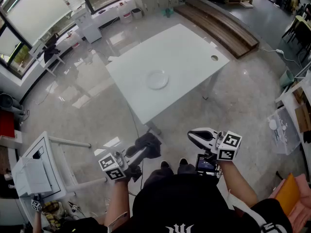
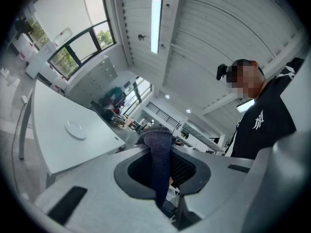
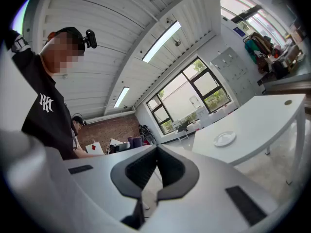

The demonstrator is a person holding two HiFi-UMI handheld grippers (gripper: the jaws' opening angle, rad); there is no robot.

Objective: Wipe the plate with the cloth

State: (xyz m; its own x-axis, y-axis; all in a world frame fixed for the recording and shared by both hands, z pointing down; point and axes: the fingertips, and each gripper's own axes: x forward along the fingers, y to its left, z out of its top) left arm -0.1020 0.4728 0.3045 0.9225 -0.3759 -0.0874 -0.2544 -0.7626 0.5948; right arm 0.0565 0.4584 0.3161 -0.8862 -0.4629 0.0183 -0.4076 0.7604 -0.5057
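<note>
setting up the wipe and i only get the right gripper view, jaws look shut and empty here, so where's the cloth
Observer: The dark grey knitted cloth is pinched between the jaws of the left hand-held gripper.
Operator: ok, is either one over the plate yet
Observer: No. In the head view the left one and the right hand-held gripper are close to the person's body, with floor between them and the white rectangular table.
Operator: where on the table is the plate
Observer: The round white plate lies roughly in the middle of the tabletop.
</note>
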